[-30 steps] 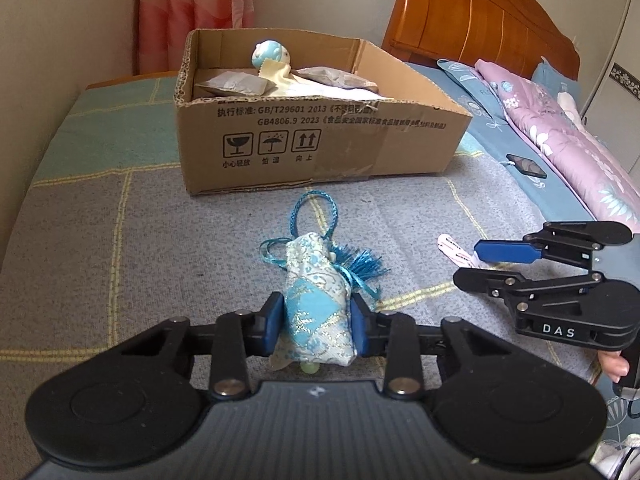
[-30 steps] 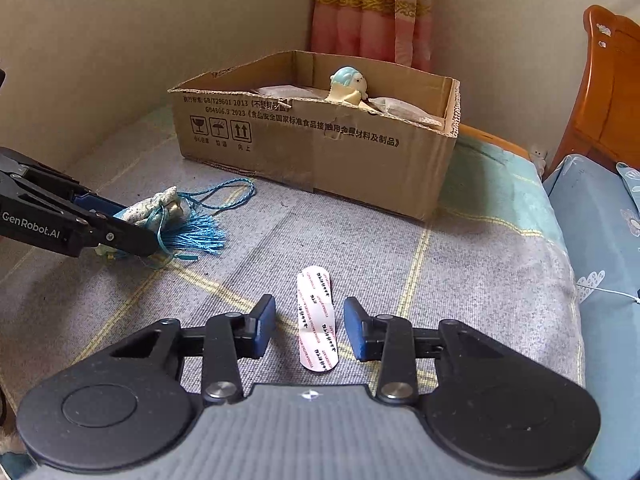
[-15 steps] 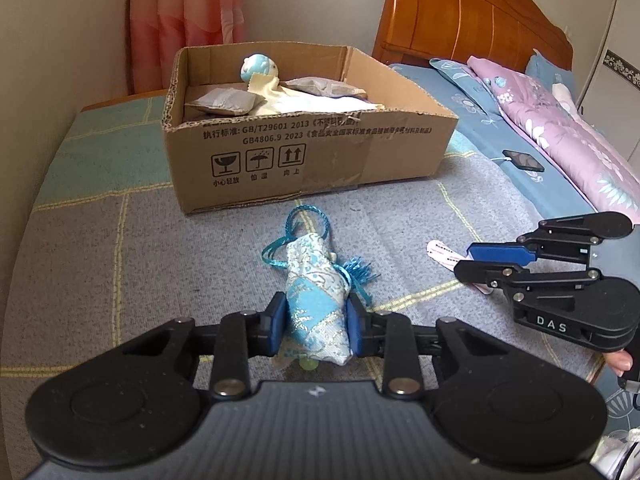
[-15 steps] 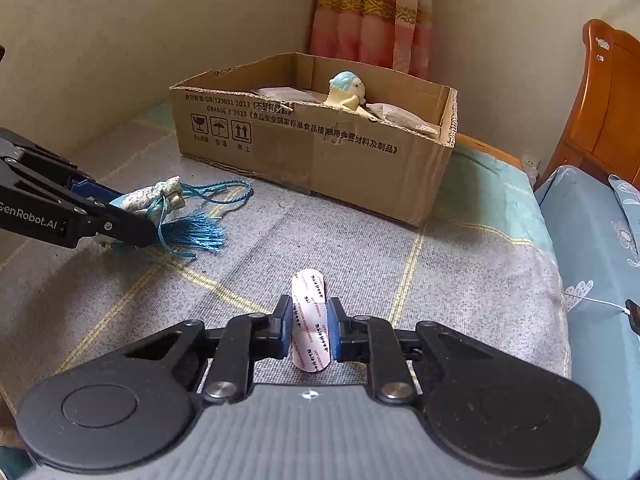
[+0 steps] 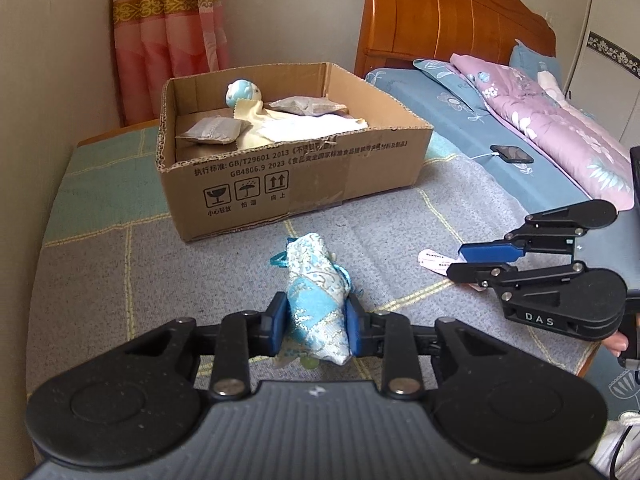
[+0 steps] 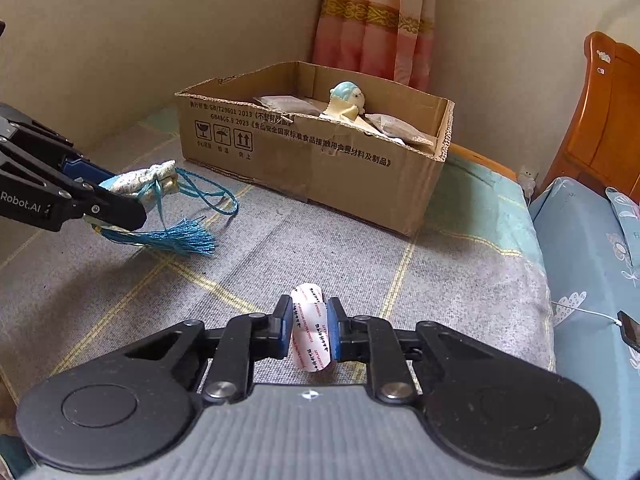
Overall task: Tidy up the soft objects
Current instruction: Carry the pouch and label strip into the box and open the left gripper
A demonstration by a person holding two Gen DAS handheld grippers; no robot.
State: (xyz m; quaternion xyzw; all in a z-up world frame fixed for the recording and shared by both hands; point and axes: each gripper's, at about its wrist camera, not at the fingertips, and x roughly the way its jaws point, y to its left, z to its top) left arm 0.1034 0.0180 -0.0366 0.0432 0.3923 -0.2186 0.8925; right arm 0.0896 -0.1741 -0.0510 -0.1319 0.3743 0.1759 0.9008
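Note:
My left gripper [image 5: 315,320] is shut on a blue and white brocade sachet [image 5: 316,300] and holds it off the grey mat; its blue cord and tassel [image 6: 180,236] hang down in the right wrist view. My right gripper [image 6: 308,332] is shut on a white pad with red print [image 6: 308,336], lifted above the mat. It also shows in the left wrist view [image 5: 438,262]. An open cardboard box [image 5: 304,176] stands beyond, holding a small doll with a blue head [image 5: 242,94], grey pouches [image 5: 210,130] and a pale cloth.
A wall runs along the left of the mat [image 5: 100,280]. A bed with blue sheet and pink quilt [image 5: 552,128] lies to the right, with a phone on a cable [image 5: 512,154] on it. A wooden headboard and a curtain stand behind the box.
My right gripper closed on the white pad and lifted it. My left gripper raised the sachet off the mat, so its tassel now hangs free.

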